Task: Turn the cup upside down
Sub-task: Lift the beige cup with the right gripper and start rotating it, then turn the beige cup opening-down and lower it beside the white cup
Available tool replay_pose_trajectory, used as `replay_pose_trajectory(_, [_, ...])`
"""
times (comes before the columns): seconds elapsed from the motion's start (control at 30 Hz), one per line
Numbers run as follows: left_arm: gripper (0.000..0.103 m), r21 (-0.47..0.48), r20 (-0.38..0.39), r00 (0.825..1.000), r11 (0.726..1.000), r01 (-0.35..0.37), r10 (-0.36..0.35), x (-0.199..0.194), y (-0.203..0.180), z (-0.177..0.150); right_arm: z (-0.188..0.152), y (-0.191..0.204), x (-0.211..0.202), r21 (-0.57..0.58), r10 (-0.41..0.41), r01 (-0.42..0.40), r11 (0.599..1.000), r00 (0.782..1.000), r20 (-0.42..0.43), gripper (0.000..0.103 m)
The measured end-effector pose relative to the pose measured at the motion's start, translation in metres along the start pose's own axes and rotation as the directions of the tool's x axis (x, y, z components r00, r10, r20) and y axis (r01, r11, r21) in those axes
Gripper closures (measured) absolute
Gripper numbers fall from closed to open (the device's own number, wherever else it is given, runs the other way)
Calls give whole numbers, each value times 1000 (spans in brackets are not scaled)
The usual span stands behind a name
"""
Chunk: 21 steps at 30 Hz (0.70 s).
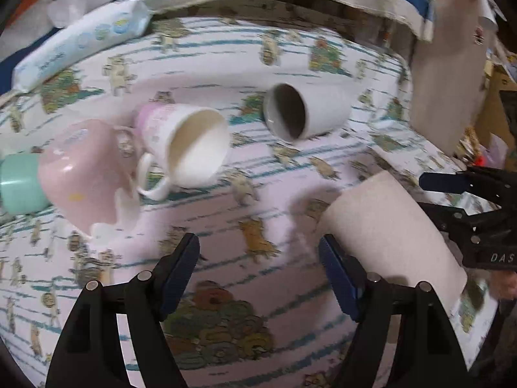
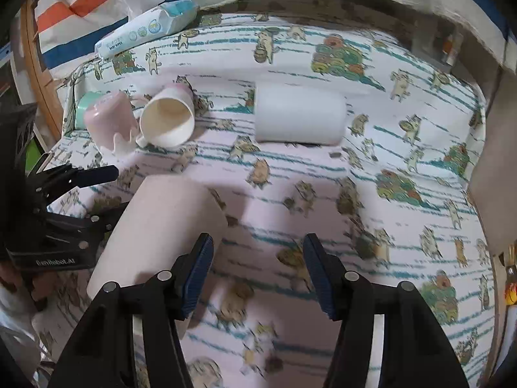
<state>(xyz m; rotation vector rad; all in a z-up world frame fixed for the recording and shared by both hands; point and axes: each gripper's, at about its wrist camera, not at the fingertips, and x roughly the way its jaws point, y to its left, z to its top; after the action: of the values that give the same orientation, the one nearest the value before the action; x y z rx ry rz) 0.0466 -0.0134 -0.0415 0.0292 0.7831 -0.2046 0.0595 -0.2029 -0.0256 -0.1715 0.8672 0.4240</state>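
Centrally, white cup (image 2: 299,116) on its side on the cartoon-print cloth (image 2: 404,194), bare cloth around it, left gripper (image 1: 258,258) and right gripper (image 2: 258,252) spread wide, holding nothing, pale cup (image 2: 155,226) lying between them.

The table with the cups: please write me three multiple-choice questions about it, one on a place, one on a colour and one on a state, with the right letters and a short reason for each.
1. Where does the baby wipes pack lie?
A) at the far left corner of the tablecloth
B) between the fingers of the right gripper
C) inside a mug

2. What colour is the cup half hidden behind the pink cup?
A) red
B) mint green
C) black

3. How is the plain white cup placed?
A) upright
B) lying on its side
C) held in a gripper

Answers:
1 A: the pack lies at the far left corner, away from both grippers.
2 B: a mint green wall shows beside the pink cup.
3 B: its open mouth faces sideways and nothing holds it.
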Motion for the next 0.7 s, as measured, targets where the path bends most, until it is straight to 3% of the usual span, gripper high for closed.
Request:
replay_pose_trajectory(0.3, [32,-108,12,999,994,-32,34,2,26,4,33,10,29,46,16,-18,999,999,46,44])
replay_pose_trajectory(0.4, [30,-113,55,998,993,-32,39,-7,26,5,33,11,26,56,7,-11,998,998,69,43])
replay_pose_trajectory(0.47, [30,-110,133,990,993,-43,58,-20,25,6,28,13,17,71,-18,10,997,993,113,30])
replay_pose_trajectory(0.57, [19,-110,297,951,992,-54,85,-49,24,4,16,18,-12,119,-102,72,990,959,265,6])
replay_pose_trajectory(0.63, [4,-115,397,911,991,-74,114,-66,24,2,10,28,-37,119,-131,92,989,919,372,0])
replay_pose_trajectory(0.7, [0,-136,472,868,985,-104,157,-80,25,-2,9,41,-53,94,-145,116,989,893,426,0])
